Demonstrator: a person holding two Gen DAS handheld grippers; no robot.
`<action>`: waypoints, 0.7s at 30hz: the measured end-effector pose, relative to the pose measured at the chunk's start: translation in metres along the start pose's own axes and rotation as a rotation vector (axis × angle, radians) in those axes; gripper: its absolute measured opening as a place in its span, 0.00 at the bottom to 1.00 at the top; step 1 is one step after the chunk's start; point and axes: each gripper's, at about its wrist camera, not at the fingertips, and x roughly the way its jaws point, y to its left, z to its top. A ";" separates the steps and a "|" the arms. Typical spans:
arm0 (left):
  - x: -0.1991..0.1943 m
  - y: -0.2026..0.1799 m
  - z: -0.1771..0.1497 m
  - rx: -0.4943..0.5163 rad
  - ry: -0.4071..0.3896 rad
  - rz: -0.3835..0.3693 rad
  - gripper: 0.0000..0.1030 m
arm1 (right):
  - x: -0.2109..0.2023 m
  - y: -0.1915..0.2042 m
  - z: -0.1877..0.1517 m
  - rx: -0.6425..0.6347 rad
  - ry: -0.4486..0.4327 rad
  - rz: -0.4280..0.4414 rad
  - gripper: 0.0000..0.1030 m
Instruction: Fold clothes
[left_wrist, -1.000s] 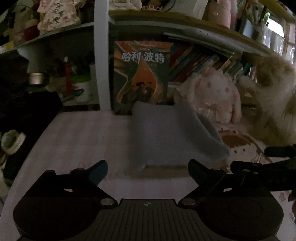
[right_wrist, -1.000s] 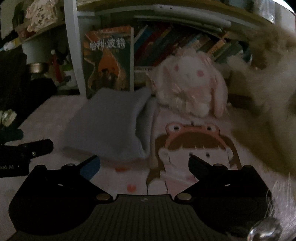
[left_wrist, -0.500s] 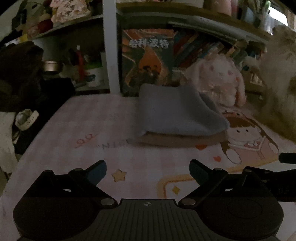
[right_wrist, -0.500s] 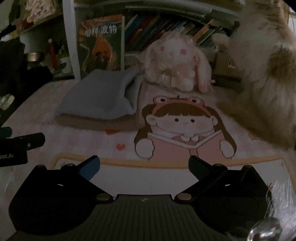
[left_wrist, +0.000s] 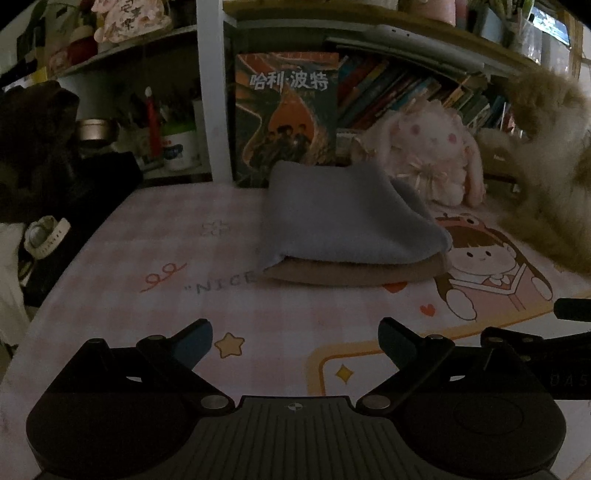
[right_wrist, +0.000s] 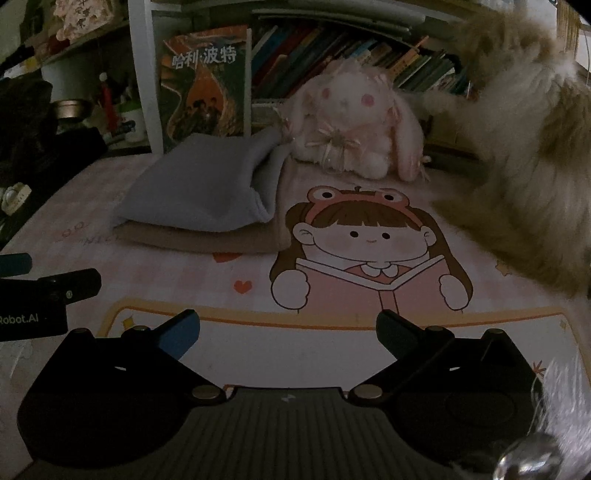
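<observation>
A folded grey-blue garment (left_wrist: 343, 218) (right_wrist: 207, 184) lies on top of a folded tan garment (left_wrist: 351, 273) (right_wrist: 207, 238), stacked at the back of the pink cartoon-print table mat (left_wrist: 155, 325) (right_wrist: 332, 347). My left gripper (left_wrist: 295, 341) hovers open over the mat, well in front of the stack, with nothing between its fingers. My right gripper (right_wrist: 288, 332) is open too, empty, over the printed girl figure and to the right of the stack. The left gripper's body shows at the left edge of the right wrist view.
A pink plush rabbit (right_wrist: 351, 125) sits behind the stack. A fluffy beige furry mass (right_wrist: 532, 147) fills the right side. A standing book (left_wrist: 288, 114) and shelves of books line the back. A dark bag and a watch (left_wrist: 44, 236) lie at the left.
Both grippers have pulled back from the stack toward the front of the table, staying open. The folded stack has stayed in place and now shows its tan lower layer.
</observation>
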 end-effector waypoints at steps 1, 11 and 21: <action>0.000 0.000 0.000 -0.001 0.001 -0.002 0.95 | 0.000 0.000 0.000 0.000 0.001 0.000 1.00; 0.004 0.001 0.000 -0.008 0.013 -0.015 0.95 | 0.002 0.000 0.000 0.006 0.010 -0.003 1.00; 0.005 0.000 0.001 -0.010 0.020 -0.019 0.95 | 0.004 -0.001 0.000 0.007 0.018 -0.001 1.00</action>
